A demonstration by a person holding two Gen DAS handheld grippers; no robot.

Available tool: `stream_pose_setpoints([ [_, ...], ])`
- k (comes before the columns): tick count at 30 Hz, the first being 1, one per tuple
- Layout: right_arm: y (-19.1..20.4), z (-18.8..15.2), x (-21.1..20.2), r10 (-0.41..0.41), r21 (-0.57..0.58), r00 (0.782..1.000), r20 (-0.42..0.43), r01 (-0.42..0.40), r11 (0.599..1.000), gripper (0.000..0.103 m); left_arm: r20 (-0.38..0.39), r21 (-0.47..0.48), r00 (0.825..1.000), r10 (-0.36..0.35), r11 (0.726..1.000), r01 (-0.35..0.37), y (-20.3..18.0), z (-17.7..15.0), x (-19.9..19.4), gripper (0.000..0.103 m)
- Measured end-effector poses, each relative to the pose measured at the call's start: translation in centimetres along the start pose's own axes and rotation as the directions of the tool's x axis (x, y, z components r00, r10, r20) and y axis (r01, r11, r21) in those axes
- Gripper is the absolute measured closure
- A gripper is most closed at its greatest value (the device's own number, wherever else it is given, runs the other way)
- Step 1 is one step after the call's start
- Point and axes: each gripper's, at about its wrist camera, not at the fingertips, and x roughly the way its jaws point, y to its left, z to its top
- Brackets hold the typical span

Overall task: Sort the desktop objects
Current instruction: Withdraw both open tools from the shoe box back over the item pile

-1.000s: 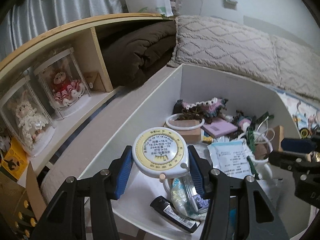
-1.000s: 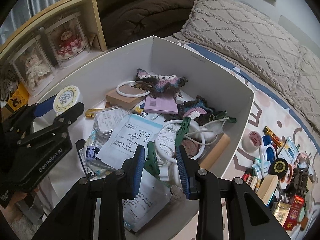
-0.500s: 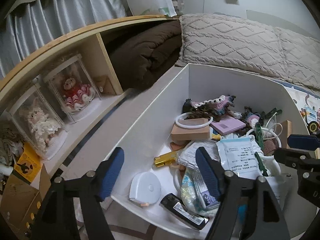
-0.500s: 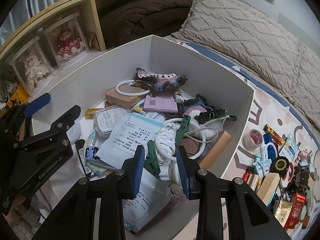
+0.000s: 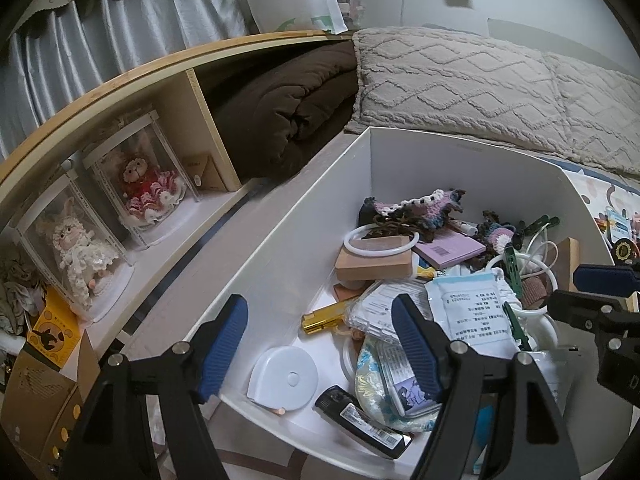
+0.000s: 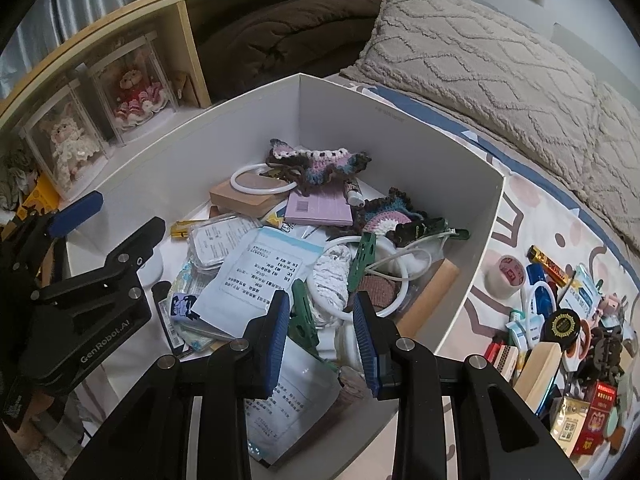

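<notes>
A white box [image 5: 460, 160] [image 6: 400, 128] holds several small objects. A round white tape measure [image 5: 282, 377] lies face down in its near left corner, just past my left gripper [image 5: 320, 348], which is open and empty above the box's near rim. My right gripper [image 6: 322, 338] is open and empty, hovering over the box's near side above a paper packet [image 6: 264, 268] and a green clip [image 6: 362, 256]. The left gripper also shows in the right wrist view [image 6: 108, 232], where it hides most of the tape measure.
A pile of loose small items [image 6: 560, 328] lies on the patterned cloth right of the box. A wooden shelf [image 5: 120, 92] with boxed dolls [image 5: 148, 184] stands at left. A brown blanket [image 5: 288, 104] and beige pillows [image 5: 480, 92] lie behind.
My left gripper held the tape measure a second ago. It opened, the tape measure dropped face down into the box, and the gripper drew back. The right gripper barely moved.
</notes>
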Motion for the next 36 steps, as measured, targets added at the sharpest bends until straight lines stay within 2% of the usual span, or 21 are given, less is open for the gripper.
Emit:
stream_pose_setpoints([
  [9, -0.2, 0.0, -0.1, -0.037, -0.011, 0.999, 0.03, 0.038, 0.999, 0.069, 0.012, -0.025, 1.0, -0.018, 1.0, 0.018, 0.1, 0.2, -0.3, 0.028],
  [10, -0.2, 0.0, -0.1, -0.052, -0.014, 0.998, 0.039, 0.052, 0.999, 0.062, 0.013, -0.027, 1.0, -0.021, 0.999, 0.022, 0.1, 0.2, -0.3, 0.028],
  [11, -0.2, 0.0, -0.2, -0.061, -0.015, 0.997, 0.047, 0.062, 0.998, 0.035, 0.014, -0.027, 1.0, -0.022, 0.999, 0.023, 0.1, 0.1, -0.3, 0.025],
  [12, -0.3, 0.0, -0.3, -0.069, -0.017, 0.996, 0.058, 0.07, 0.997, 0.013, 0.015, -0.029, 1.0, -0.022, 0.999, 0.023, 0.1, 0.1, -0.4, 0.019],
  [13, -0.3, 0.0, -0.4, -0.075, -0.021, 0.994, 0.075, 0.077, 0.997, 0.009, 0.019, -0.03, 1.0, -0.023, 0.999, 0.024, 0.1, 0.2, -0.4, 0.018],
  [17, -0.3, 0.0, -0.6, -0.085, -0.027, 0.993, 0.084, 0.087, 0.996, 0.009, 0.023, -0.033, 0.999, -0.029, 0.999, 0.029, 0.1, 0.2, -0.5, 0.015],
  [21, -0.5, 0.0, -0.5, -0.1, -0.027, 0.991, 0.093, 0.103, 0.994, 0.009, 0.022, -0.041, 0.999, -0.033, 0.999, 0.034, 0.2, 0.2, -0.4, 0.002],
  [22, -0.5, 0.0, -0.5, -0.104, -0.028, 0.99, 0.096, 0.107, 0.994, 0.008, 0.022, -0.044, 0.999, -0.025, 0.999, 0.026, 0.2, 0.2, -0.4, 0.002],
  [23, -0.6, -0.1, -0.5, -0.106, -0.028, 0.99, 0.095, 0.109, 0.994, 0.002, 0.022, -0.047, 1.0, -0.021, 0.999, 0.022, 0.2, 0.2, -0.4, 0.0],
  [36, -1.5, -0.4, -1.0, -0.107, -0.005, 0.986, 0.124, 0.109, 0.994, 0.0, 0.02, -0.073, 0.999, -0.044, 0.996, 0.046, 0.3, 0.3, -0.4, 0.0],
])
